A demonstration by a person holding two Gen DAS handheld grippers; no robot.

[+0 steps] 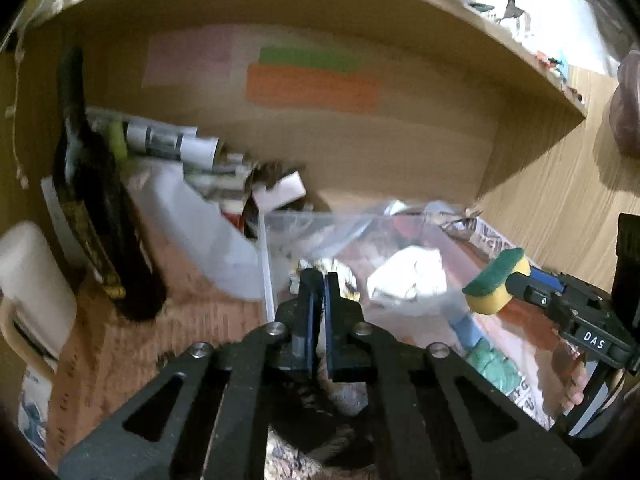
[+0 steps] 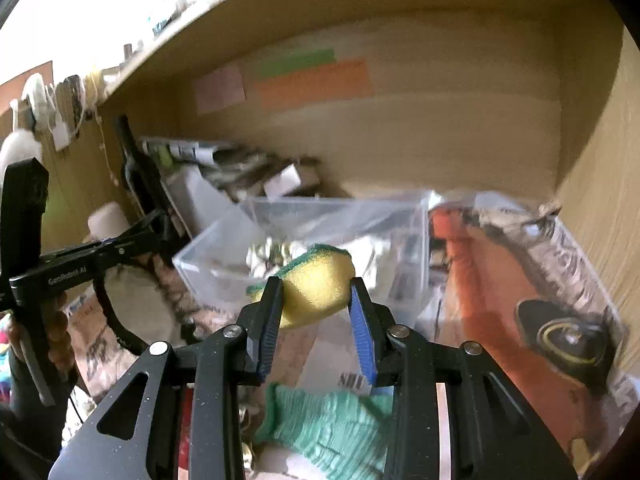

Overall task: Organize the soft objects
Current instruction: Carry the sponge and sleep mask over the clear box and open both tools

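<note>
My right gripper [image 2: 316, 296] is shut on a yellow sponge with a green scouring top [image 2: 316, 280], held above the near edge of a clear plastic bin [image 2: 304, 212]; it also shows in the left wrist view [image 1: 494, 282]. The bin [image 1: 320, 220] holds white crumpled soft items [image 1: 408, 276]. My left gripper [image 1: 319, 280] has its jaws nearly closed at the bin's near left rim; whether it pinches anything I cannot tell. A green knitted cloth [image 2: 332, 428] lies on the surface below my right gripper, also seen in the left wrist view [image 1: 494, 368].
All this sits inside a wooden shelf recess [image 1: 360, 152]. A dark bottle [image 1: 100, 220] stands at left beside a white container [image 1: 28, 280]. Paper rolls and boxes [image 1: 192, 148] are piled behind the bin. Printed paper with an orange picture [image 2: 520, 280] covers the right floor.
</note>
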